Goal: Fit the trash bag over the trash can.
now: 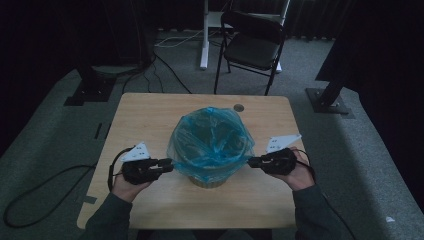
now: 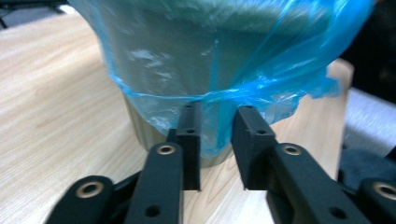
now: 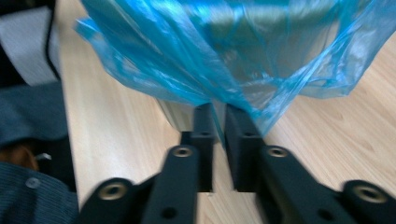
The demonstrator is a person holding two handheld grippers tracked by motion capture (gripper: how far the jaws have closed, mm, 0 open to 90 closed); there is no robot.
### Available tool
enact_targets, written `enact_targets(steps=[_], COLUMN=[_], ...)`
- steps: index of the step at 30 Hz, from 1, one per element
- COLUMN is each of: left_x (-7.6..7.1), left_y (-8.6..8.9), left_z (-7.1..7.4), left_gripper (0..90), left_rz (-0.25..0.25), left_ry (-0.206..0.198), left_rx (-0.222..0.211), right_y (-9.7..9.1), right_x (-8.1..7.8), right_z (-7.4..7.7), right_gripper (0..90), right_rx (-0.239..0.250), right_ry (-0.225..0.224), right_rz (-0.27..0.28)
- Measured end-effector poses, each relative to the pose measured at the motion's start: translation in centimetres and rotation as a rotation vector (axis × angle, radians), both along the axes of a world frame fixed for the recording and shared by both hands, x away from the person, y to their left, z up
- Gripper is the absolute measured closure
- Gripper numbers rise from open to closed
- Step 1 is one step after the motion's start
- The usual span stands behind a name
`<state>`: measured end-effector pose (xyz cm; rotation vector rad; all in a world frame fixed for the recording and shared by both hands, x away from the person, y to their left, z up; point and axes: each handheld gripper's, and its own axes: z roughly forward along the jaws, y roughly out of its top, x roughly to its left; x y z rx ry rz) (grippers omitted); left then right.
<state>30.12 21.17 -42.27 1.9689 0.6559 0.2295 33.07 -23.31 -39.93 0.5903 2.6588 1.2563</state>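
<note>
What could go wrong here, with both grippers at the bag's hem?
1. The left gripper has its fingers apart around the bag hem; the thin film may slip out.
2. The right gripper has only a narrow pinch of film, so a hard pull may tear it.
3. Uneven pulling could tip the bin on the table.

The high view is dim and underexposed: the room beyond the table sinks into near black, and the table itself looks dull, with soft, faint shadows. Both gripper views are far brighter and evenly lit. There the blue bag shows pale sheen and motion blur, strongest in the right gripper view, where edges smear.
</note>
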Motion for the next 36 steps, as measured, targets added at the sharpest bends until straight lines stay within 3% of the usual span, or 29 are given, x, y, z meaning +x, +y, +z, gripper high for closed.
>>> enact_targets(steps=[9, 15, 17, 23, 24, 27, 31, 36], left_x=[0.2, 1.3, 2.4, 3.5, 4.5, 5.5, 6.1, 6.4], left_y=[0.9, 1.1, 0.9, 0.3, -0.1, -0.4, -0.8, -1.2], left_z=[1.9, 2.7, 3.0, 3.5, 3.9, 4.0, 3.9, 3.7], left_gripper=[61.8, 62.0, 63.5, 63.9, 63.7, 62.8, 62.4, 62.0], left_rz=[0.034, 0.070, 0.088, 0.109, 0.127, 0.135, 0.145, 0.144], left_ry=[-0.048, -0.053, -0.043, -0.044, -0.037, -0.007, 0.007, 0.011], left_rx=[-0.023, -0.047, -0.083, -0.082, -0.081, -0.104, -0.107, -0.102], right_y=[-1.3, -1.5, -0.7, 0.7, 1.9, 2.8, 3.8, 5.0], right_x=[-0.7, -0.2, 0.8, 2.0, 3.1, 4.4, 6.1, 7.9], right_z=[2.5, 3.3, 3.7, 4.0, 4.2, 4.4, 4.3, 4.0], right_gripper=[67.5, 69.0, 73.8, 78.1, 79.5, 79.4, 76.5, 70.6], right_rx=[0.092, 0.120, 0.110, 0.110, 0.087, 0.071, 0.052, 0.039], right_ry=[-0.061, -0.098, -0.122, -0.147, -0.171, -0.192, -0.191, -0.168], right_rz=[0.021, -0.022, -0.075, -0.112, -0.142, -0.184, -0.228, -0.240])
